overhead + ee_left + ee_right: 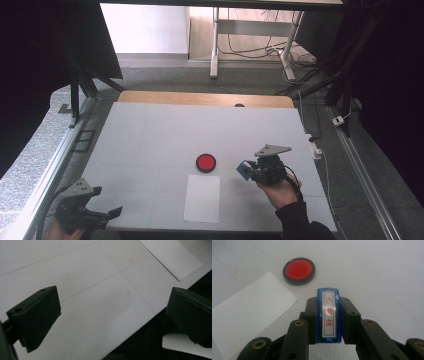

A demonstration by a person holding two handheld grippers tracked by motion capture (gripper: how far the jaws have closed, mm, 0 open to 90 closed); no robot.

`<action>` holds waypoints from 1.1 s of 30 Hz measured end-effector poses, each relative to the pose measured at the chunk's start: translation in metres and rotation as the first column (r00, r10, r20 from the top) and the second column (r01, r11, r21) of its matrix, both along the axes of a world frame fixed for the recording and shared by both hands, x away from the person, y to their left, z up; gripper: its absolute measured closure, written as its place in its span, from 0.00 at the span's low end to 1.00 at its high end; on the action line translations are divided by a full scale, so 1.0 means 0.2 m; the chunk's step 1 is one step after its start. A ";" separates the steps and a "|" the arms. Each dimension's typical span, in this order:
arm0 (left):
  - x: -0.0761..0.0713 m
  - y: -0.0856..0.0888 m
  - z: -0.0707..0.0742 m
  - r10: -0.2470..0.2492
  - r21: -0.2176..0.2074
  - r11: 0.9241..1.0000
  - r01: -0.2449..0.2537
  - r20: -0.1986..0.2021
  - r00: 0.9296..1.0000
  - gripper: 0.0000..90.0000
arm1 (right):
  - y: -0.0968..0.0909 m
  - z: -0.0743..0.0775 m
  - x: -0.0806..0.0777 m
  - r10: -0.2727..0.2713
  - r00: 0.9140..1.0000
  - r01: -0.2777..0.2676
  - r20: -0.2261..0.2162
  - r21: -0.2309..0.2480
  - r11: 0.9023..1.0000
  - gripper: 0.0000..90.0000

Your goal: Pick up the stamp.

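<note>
White tabletop (150, 135) with faint seam lines carries few things. Near its middle, a round black ink pad with a red centre (206, 163) sits open, and just on the person's side of it lies a white rectangular sheet of paper (202, 198), apart from the pad by a narrow strip of table. Beyond the far edge runs a wooden strip, then grey floor with desk legs and loose cables. Nothing lies between the pad and the right gripper (252, 170), which the person's right hand (280, 192) holds to the right of the pad and the paper, a little above the table.

In the right gripper view the right gripper (329, 322) is clamped on a blue translucent rectangular stamp with a white label bearing red characters (329, 318). The stamp stands lengthwise between the two black jaws, its long sides pressed by the pads, its front end sticking out past the jaw tips toward the ink pad (299, 270). The paper (249, 315) lies to the left in that view. From above, the stamp (244, 169) shows as a small blue block at the gripper's front.

The left gripper (112, 214) rests at the near left corner of the table, well apart from everything else; its jaws stand wide with nothing between them, over the table's edge, the paper's corner (172, 258) ahead.

The ink pad's red surface is bare.
</note>
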State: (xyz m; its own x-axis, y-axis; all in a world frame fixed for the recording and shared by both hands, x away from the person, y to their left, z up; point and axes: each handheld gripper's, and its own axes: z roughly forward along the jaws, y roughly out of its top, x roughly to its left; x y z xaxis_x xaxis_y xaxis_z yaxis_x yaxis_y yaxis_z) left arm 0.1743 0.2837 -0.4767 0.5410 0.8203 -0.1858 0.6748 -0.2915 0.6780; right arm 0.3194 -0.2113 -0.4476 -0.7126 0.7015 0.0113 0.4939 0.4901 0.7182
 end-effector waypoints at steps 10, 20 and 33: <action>0.00 0.00 0.00 -0.009 -0.009 1.000 0.009 -0.006 1.000 0.00 | 0.03 0.04 -0.04 0.042 0.999 -0.042 0.019 0.005 0.999 0.79; 0.01 0.00 0.00 -0.015 -0.009 1.000 0.015 -0.011 1.000 0.00 | 0.08 0.06 -0.07 0.085 0.996 -0.086 0.017 0.032 0.996 0.79; 0.01 0.00 0.00 -0.020 -0.008 1.000 0.020 -0.013 1.000 0.00 | 0.16 0.09 -0.10 0.155 0.987 -0.157 0.031 0.059 0.986 0.79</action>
